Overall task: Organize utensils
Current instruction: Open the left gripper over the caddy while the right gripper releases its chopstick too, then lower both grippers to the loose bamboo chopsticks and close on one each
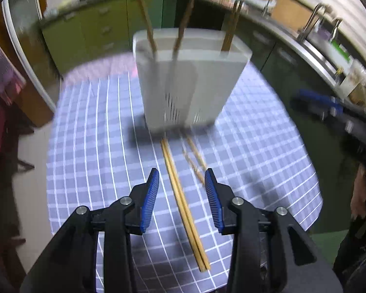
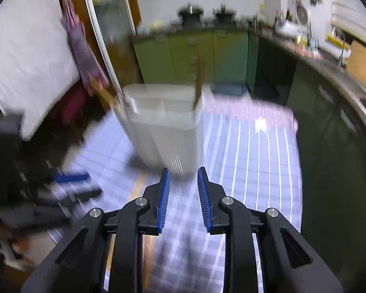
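A white utensil holder [image 1: 188, 80] stands on the checked tablecloth [image 1: 105, 151] with several chopsticks [image 1: 183, 31] upright in it. A pair of bamboo chopsticks [image 1: 183, 200] lies on the cloth in front of it, running between my open, empty left gripper [image 1: 181, 178] fingers, below them. Another blurred chopstick pair [image 1: 195, 161] lies just right of it. In the right wrist view the holder [image 2: 163, 131] is blurred, straight ahead of my open, empty right gripper [image 2: 183, 178]. The right gripper also shows in the left wrist view [image 1: 324, 102] at the right.
The table edge [image 1: 51, 146] drops to the floor on the left. Green kitchen cabinets [image 1: 105, 29] and a counter with a sink [image 1: 329, 48] curve behind. A purple cloth [image 2: 78, 39] hangs by the door. The left gripper [image 2: 70, 185] shows blurred at the left.
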A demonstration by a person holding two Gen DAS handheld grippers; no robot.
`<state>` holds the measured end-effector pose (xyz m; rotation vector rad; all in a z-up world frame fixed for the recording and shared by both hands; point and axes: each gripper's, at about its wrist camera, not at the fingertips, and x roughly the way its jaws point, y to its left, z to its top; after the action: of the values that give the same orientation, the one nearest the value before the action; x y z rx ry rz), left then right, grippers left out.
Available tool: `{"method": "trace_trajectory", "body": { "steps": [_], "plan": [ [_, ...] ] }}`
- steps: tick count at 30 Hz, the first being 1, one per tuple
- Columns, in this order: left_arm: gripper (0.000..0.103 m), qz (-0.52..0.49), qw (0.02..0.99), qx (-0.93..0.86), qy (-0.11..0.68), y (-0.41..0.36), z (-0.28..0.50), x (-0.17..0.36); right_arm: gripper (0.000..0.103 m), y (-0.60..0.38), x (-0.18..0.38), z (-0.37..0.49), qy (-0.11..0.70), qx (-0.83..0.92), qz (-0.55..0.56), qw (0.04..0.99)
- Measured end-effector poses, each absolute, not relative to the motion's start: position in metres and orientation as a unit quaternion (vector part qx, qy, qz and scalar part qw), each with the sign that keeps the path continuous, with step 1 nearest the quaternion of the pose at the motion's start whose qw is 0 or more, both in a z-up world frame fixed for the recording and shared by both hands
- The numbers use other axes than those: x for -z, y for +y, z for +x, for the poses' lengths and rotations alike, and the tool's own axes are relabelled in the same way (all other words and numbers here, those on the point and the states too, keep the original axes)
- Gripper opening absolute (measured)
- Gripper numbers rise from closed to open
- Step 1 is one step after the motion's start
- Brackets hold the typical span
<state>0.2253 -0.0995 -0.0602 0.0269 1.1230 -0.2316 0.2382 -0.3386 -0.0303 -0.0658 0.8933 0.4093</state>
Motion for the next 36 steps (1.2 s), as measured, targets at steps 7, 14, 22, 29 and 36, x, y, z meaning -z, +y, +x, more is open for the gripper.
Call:
{"method": "trace_trajectory", "body": {
  "steps": [7, 14, 22, 29, 36],
  "plan": [
    [0.028, 0.005, 0.781, 0.089, 0.619, -0.108, 0.242, 0.121, 0.024, -0.334, 0.116, 0.242, 0.526, -0.194, -0.058, 0.826],
    [0.021, 0.001, 0.764, 0.068, 0.641, -0.11, 0.257, 0.144, 0.024, -0.329, 0.12, 0.242, 0.528, -0.209, -0.062, 0.821],
    [0.015, 0.01, 0.755, 0.051, 0.654, -0.112, 0.271, 0.155, 0.024, -0.334, 0.121, 0.246, 0.533, -0.208, -0.053, 0.818],
    [0.015, 0.009, 0.745, 0.05, 0.665, -0.11, 0.273, 0.16, 0.025, -0.329, 0.125, 0.245, 0.537, -0.216, -0.055, 0.814],
    [0.015, 0.027, 0.743, 0.042, 0.667, -0.123, 0.279, 0.168, 0.028, -0.322, 0.125, 0.243, 0.536, -0.221, -0.064, 0.812]
  ]
}}
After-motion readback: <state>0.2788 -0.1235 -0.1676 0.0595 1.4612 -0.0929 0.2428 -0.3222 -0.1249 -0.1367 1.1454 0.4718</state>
